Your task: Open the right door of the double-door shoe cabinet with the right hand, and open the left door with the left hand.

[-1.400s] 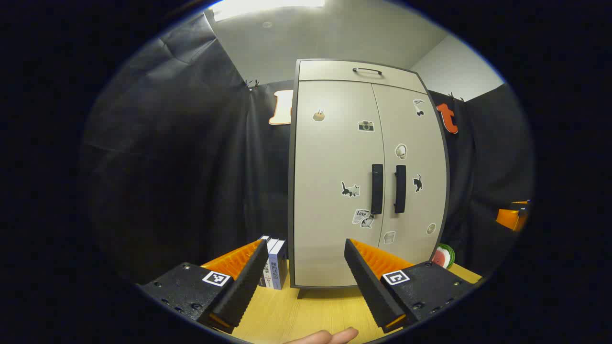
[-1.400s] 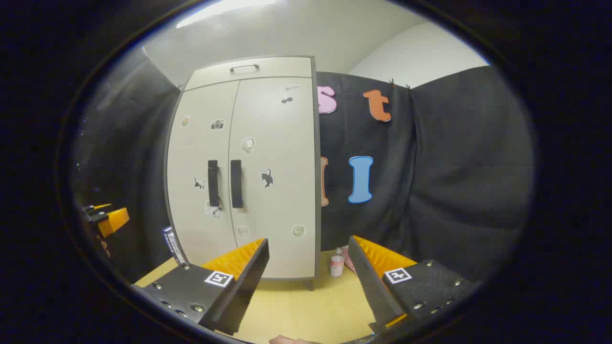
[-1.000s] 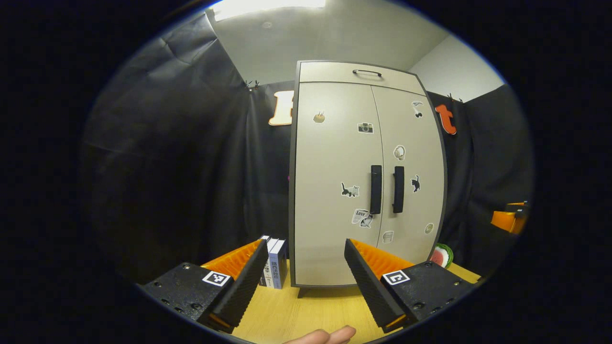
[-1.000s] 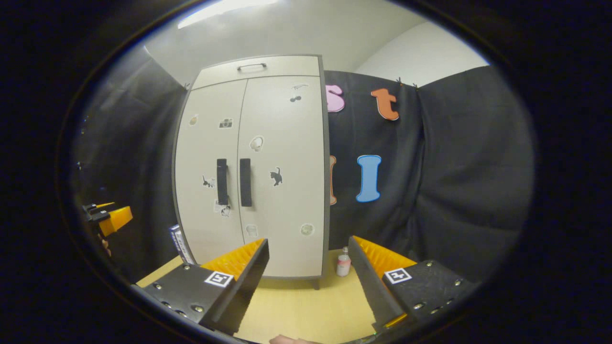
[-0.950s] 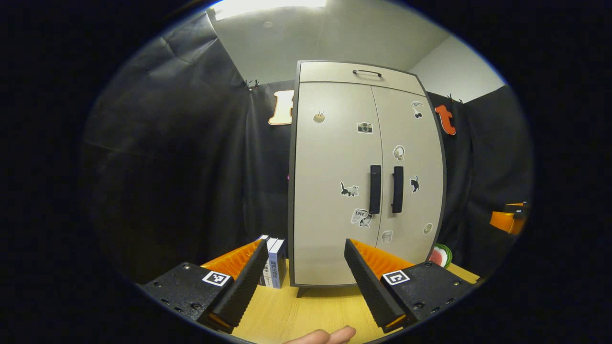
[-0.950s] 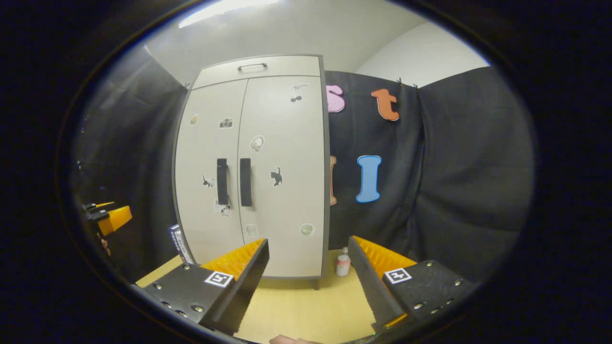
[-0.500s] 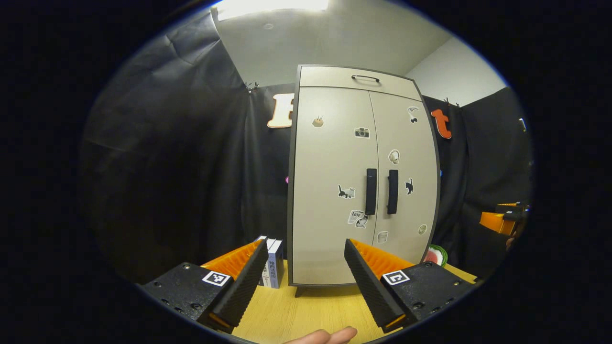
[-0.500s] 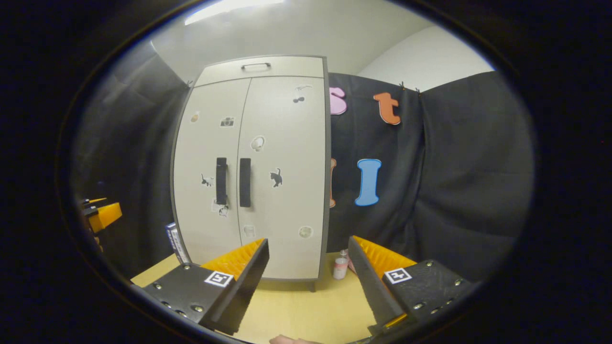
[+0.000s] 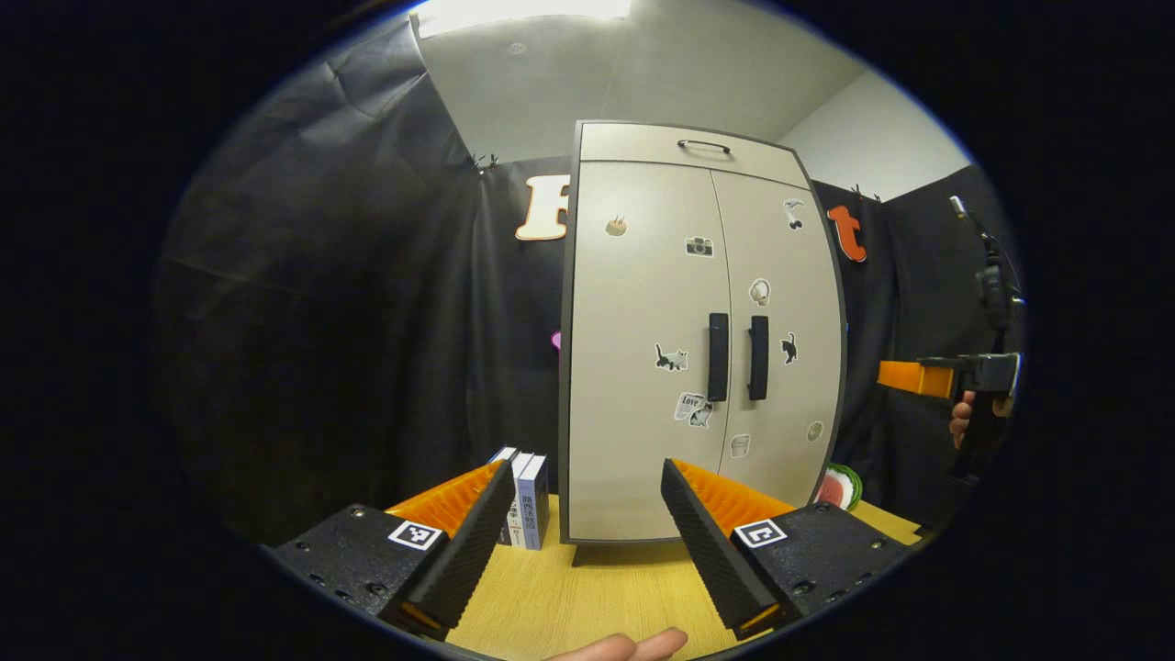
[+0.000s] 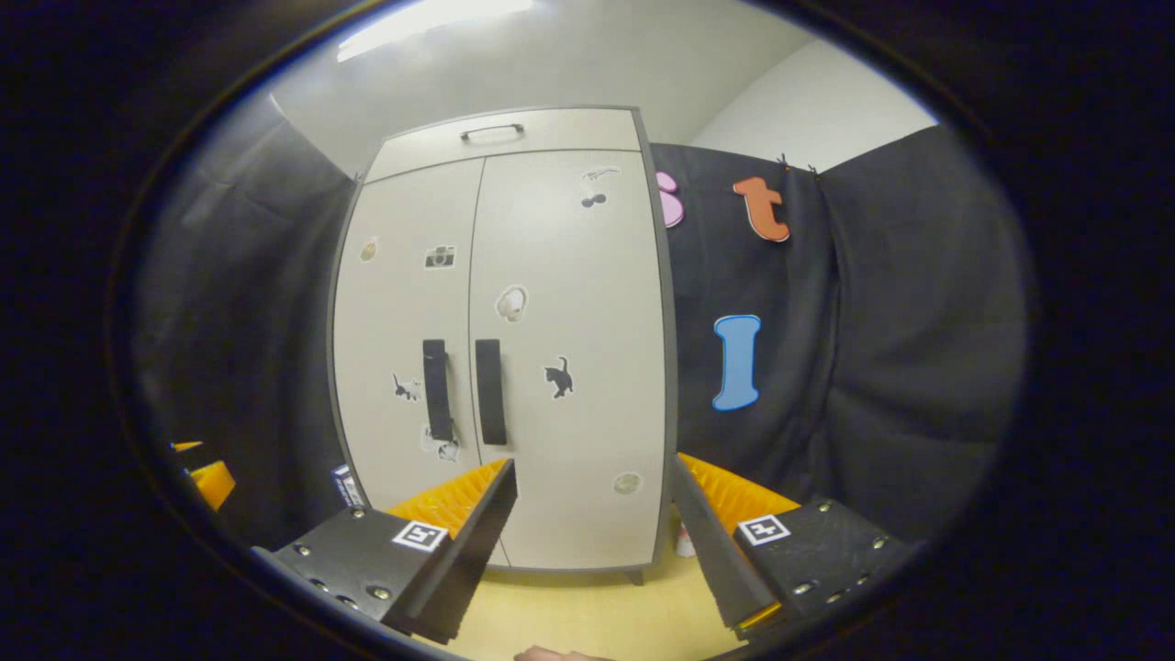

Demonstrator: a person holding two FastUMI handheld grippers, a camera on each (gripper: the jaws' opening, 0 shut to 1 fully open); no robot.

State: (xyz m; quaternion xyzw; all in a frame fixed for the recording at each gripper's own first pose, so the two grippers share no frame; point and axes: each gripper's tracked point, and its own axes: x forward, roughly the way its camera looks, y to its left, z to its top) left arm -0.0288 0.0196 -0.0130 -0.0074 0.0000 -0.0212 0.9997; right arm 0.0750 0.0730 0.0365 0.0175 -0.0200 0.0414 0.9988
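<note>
We kept both doors of the shoe cabinet (image 9: 698, 349) shut; it stood upright on the wooden table (image 9: 587, 597), long axis vertical, handles (image 10: 464, 378) vertical at centre. Left gripper (image 9: 587, 519) & right gripper (image 10: 592, 514) gaped wide, holding nothing. Left gripper view showed books (image 9: 525, 500) beside the cabinet.

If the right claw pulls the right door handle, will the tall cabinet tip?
Possibly: the cabinet looks tall, narrow, on small feet. The door handle sits near mid-height, so leverage seems moderate. A gentle pull is safer.
</note>
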